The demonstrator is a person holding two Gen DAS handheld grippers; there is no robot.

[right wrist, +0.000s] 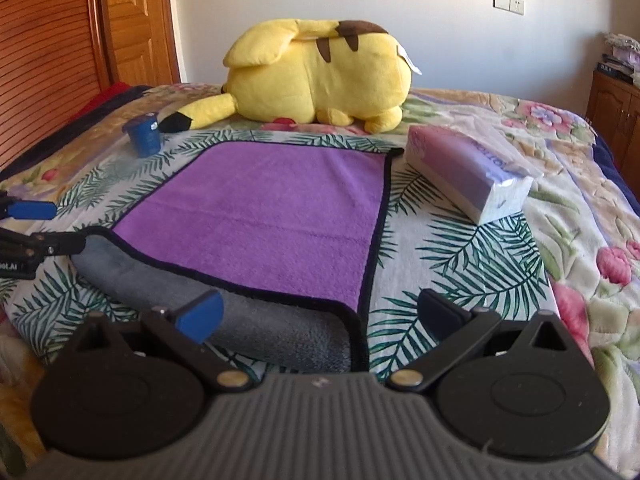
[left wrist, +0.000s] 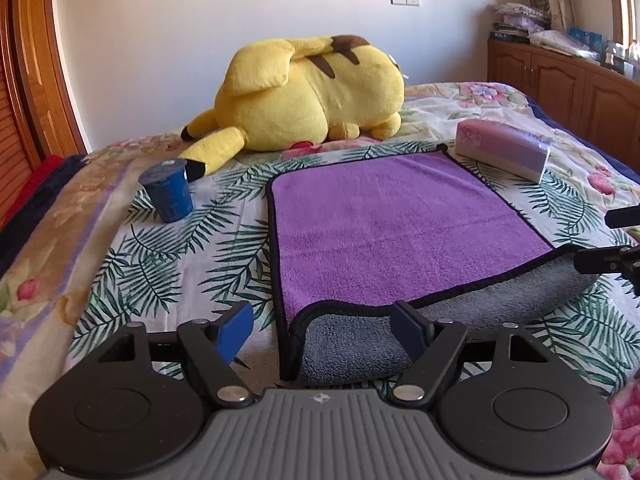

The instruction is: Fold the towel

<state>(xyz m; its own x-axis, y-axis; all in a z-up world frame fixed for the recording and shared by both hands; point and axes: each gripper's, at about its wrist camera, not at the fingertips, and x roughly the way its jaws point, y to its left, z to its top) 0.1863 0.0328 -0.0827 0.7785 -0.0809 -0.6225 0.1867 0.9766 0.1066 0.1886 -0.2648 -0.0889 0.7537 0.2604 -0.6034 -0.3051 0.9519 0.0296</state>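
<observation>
Towel (left wrist: 400, 224), purple on its upper face with a black hem, lies spread on the leaf-print bedspread (left wrist: 168, 264) straight ahead of both grippers. Its near edge is rolled over toward the far side, turning up a band of the grey underside.

The left gripper (left wrist: 328, 330) hovers at the towel's near left corner with its blue-padded fingers (left wrist: 236, 330) spread wide; the grey fold sits between them, and nothing is pinched. The right gripper (right wrist: 320, 314) sits at the near right corner, fingers likewise apart, with the corner of the hem lying in the gap; whether either pad touches the cloth cannot be told.

Ahead and to the left of the left gripper stands a blue cup (left wrist: 167, 191) with a sealed lid. Beyond the towel's far edge lies a yellow Pikachu plush (left wrist: 308, 96). Ahead and to the right of the right gripper, just beside the towel's far right corner, rests a pack of tissues (right wrist: 468, 170).
</observation>
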